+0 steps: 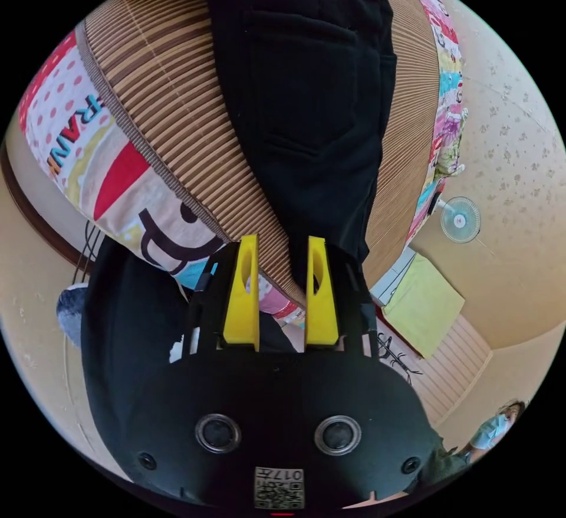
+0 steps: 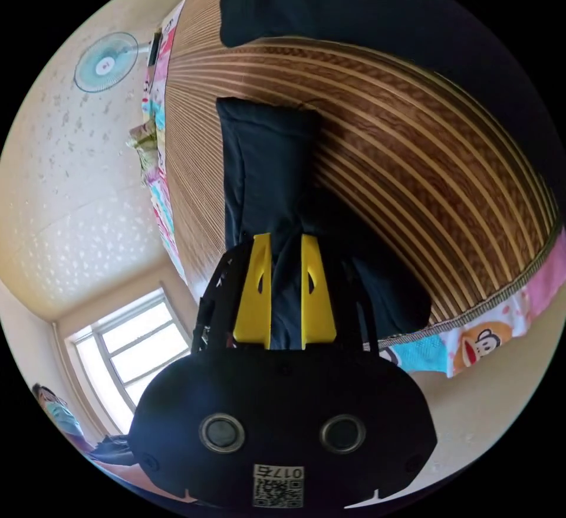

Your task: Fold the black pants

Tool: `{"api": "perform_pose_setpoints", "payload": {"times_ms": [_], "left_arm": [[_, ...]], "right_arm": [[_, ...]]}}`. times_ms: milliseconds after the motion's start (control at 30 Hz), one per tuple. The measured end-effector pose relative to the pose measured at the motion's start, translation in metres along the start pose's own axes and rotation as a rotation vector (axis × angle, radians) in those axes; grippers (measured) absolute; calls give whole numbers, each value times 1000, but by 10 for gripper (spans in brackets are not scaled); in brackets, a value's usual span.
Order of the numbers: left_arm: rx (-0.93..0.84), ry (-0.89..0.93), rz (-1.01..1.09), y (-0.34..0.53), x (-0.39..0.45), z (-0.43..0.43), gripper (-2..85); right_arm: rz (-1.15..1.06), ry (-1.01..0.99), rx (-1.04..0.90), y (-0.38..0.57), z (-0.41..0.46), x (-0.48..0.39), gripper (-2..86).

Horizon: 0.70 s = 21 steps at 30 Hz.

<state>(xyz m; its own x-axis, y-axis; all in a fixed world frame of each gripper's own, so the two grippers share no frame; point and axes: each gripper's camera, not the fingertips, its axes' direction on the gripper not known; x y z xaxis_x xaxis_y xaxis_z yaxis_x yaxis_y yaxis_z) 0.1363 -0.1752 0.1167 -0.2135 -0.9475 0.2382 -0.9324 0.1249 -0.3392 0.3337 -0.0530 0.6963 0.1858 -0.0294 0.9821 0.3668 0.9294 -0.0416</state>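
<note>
right gripper [image 2: 286, 282] clamps black pants [image 2: 265, 176] | left gripper [image 1: 282, 282] parted, empty | risk: one-sided pull skews fold on mat [image 2: 413, 146]

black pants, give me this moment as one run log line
item: black pants on striped mat | left tool: jaws straddle pants edge, grip unclear | right tool: shut on pants | fold: in progress

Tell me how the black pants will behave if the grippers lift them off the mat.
The pants will probably flop and drape: the cloth lies flat and follows the mat. They look fairly thick, with a stitched pocket, so likely heavy enough to sag between holds. Cloth bunches between the right gripper's jaws, so grip seems secure, not slippery.
</note>
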Motion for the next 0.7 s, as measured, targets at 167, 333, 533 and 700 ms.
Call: {"api": "perform_pose_setpoints", "payload": {"times_ms": [167, 333, 533, 700], "left_arm": [[-54, -20, 45, -15, 31, -6, 123], [-155, -27, -6, -27, 50, 12, 130], [-219, 95, -215, -24, 47, 60, 137], [-174, 121, -320, -24, 43, 52, 37]], "right_arm": [[-97, 159, -35, -15, 7, -44, 134], [-74, 257, 168, -15, -12, -59, 143], [-16, 128, 121, -53, 10, -27, 129], [-85, -124, 27, -84, 32, -34, 30]]}}
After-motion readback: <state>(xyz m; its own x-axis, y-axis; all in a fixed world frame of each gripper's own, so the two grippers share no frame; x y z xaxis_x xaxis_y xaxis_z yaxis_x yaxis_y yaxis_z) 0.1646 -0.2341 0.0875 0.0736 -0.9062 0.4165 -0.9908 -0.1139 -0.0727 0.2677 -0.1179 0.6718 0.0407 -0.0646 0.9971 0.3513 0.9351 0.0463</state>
